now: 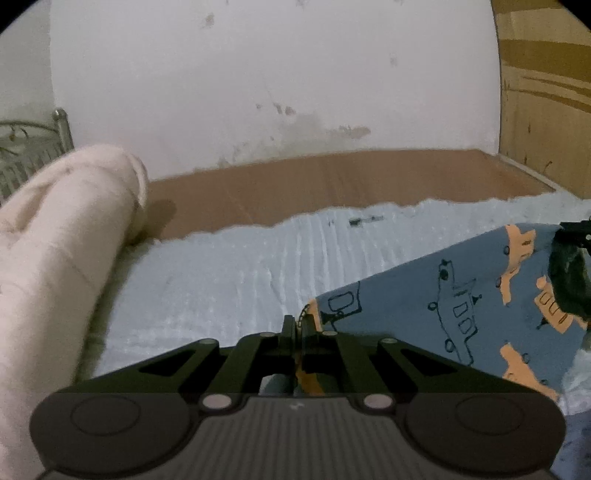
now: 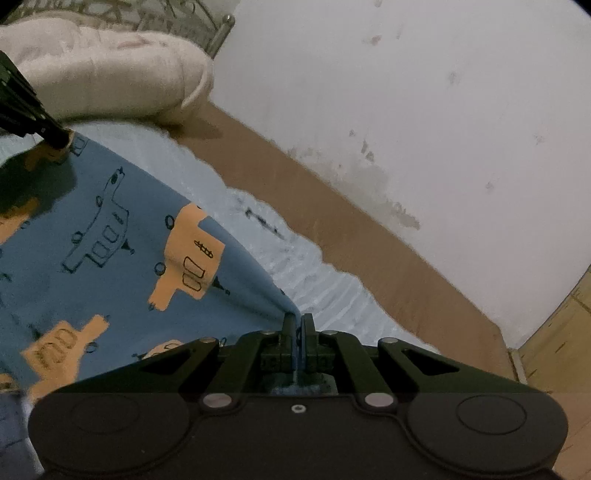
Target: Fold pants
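The pants (image 1: 461,295) are blue cloth printed with orange and outlined vehicles; they hang stretched over a pale blue sheet (image 1: 229,273). My left gripper (image 1: 298,325) is shut on one corner of the pants edge. In the right wrist view the same pants (image 2: 103,236) spread to the left, and my right gripper (image 2: 298,321) is shut on another corner of the edge. The right gripper shows at the right edge of the left wrist view (image 1: 570,273). The left gripper's tip (image 2: 55,138) pinches the cloth at the upper left of the right wrist view.
A rolled pale pink blanket (image 1: 55,258) lies along the left side of the bed. Bare brown board (image 1: 351,181) runs behind the sheet, below a stained white wall (image 1: 277,74). A metal bedhead (image 2: 184,18) and a wooden panel (image 1: 546,110) stand at the sides.
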Motion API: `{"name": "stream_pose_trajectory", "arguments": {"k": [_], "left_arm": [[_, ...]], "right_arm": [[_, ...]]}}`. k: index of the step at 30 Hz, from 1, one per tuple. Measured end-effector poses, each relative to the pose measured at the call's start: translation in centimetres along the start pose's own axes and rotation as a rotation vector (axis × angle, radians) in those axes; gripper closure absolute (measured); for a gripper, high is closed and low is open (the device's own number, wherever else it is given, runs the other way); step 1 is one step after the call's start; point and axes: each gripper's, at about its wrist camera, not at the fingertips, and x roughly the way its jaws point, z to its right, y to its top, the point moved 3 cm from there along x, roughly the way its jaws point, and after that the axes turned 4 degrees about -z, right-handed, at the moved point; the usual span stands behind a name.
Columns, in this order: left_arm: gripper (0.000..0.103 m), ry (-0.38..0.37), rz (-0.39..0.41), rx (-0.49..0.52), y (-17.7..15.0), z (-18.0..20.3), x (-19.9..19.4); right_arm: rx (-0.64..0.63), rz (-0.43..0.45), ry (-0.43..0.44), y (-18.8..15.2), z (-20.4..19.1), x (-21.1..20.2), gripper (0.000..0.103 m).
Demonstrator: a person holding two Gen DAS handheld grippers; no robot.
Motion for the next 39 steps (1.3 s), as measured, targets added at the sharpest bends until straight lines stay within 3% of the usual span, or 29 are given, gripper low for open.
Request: {"name": "stream_pose_trajectory", "arguments": {"k": [8,19,25,33,39], "left_arm": [[0.102,0.02,0.108,0.078,-0.5,1.9,-8.6],[0.102,-0.035,0.198,0.114,-6.9,4.8,-16.6],[0.102,-0.05,0.234,0.155,-11.3,5.4,-18.4],[0.102,-0.037,0.196,0.216,-16.8,6.5,-17.5],[0.102,-0.039,0.179,0.221,-18.2,6.9,-16.3]], "right_arm": [[0.004,0.058,-0.016,-0.1,0.3,-8.1,0.103],[0.022,0.105,0.0,-5.7,-1.8,-18.6,0.103],[0.005,0.11,-0.01,-9.1,-4.7,-22.2,0.103],[-0.032,0.105,-0.033,-12.8,-9.2,-23.7,0.103],[-0.057,0.086,-0.058,-15.4,-11.7,-23.9,0.103]]}}
